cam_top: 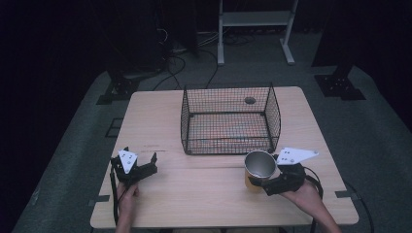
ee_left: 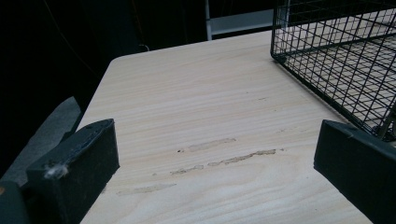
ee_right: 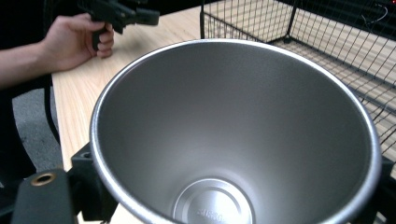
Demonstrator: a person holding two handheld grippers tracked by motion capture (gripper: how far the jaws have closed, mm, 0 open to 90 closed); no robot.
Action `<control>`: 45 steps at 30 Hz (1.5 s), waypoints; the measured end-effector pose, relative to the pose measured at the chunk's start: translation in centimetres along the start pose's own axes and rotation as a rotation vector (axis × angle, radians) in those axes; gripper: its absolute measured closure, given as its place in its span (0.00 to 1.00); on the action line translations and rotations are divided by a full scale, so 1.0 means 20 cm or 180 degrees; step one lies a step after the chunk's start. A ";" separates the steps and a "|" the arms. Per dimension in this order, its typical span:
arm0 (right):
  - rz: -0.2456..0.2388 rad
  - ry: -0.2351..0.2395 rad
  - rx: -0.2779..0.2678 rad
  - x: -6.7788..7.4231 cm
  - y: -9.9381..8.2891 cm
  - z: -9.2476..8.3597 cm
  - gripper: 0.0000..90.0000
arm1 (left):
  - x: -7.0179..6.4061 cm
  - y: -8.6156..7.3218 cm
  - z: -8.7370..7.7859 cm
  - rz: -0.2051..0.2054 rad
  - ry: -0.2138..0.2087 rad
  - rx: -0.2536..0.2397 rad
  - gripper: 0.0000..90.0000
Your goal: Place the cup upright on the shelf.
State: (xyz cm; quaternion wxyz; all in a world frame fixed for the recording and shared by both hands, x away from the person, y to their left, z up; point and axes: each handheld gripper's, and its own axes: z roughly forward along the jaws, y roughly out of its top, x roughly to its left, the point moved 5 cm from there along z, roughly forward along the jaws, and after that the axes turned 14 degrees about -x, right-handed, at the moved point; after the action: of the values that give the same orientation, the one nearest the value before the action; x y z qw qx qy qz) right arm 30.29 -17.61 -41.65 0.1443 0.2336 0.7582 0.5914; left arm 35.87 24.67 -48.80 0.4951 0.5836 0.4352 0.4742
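One metal cup point(cam_top: 260, 166), one wire basket point(cam_top: 230, 121), seemingly empty.

The cup point(cam_top: 260, 167) is brushed silver inside, with an orange-yellow outer wall low on its near-left side. The basket point(cam_top: 231, 121), far of it, is black wire in a fine square grid. The table point(cam_top: 194, 199) is pale wood with a faint lengthwise grain and a few scuffed lighter streaks. Both grippers, left point(cam_top: 138, 162) and right point(cam_top: 265, 179), are black, each topped by a light grey plate dotted with dark holes.
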 end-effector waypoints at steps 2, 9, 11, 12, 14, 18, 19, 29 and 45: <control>0.0001 -0.0001 -0.0016 0.00 0.02 0.00 0.15 | 0.00 0.00 0.00 0.0000 0.0001 0.0000 0.00; -0.0047 0.0021 -0.0043 -0.01 0.12 0.01 0.15 | 0.00 0.00 0.00 -0.0005 0.0004 -0.0003 0.00; -0.0055 0.0008 -0.0046 -0.01 0.15 0.02 0.15 | 0.00 0.00 0.00 -0.0007 0.0003 -0.0003 0.00; -0.0069 0.0002 -0.0055 -0.02 0.17 0.02 0.15 | 0.00 0.00 0.00 -0.0007 0.0003 -0.0003 0.00; -0.0064 0.0004 -0.0058 -0.02 0.18 0.03 0.15 | 0.00 0.00 0.00 -0.0006 0.0001 -0.0003 0.00; -0.0088 0.0008 -0.0082 -0.03 0.24 0.04 0.15 | 0.00 0.00 0.00 0.0000 -0.0001 0.0003 0.00; -0.0088 0.0008 -0.0082 -0.03 0.24 0.04 0.15 | 0.00 0.00 0.00 0.0000 -0.0001 0.0003 0.00; -0.0143 0.0022 -0.0095 -0.04 0.36 0.07 0.15 | 0.00 0.00 0.00 -0.0008 0.0001 0.0001 0.00; -0.0114 0.0036 -0.0156 -0.12 0.53 0.17 0.15 | 0.00 0.00 0.00 -0.0013 -0.0002 -0.0003 0.00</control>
State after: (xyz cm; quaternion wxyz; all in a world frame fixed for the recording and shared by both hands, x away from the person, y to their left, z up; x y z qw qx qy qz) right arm 35.98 -14.03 -32.46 0.1562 0.2130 0.7484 0.6084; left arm 35.85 24.76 -48.77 0.4964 0.5826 0.4361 0.4733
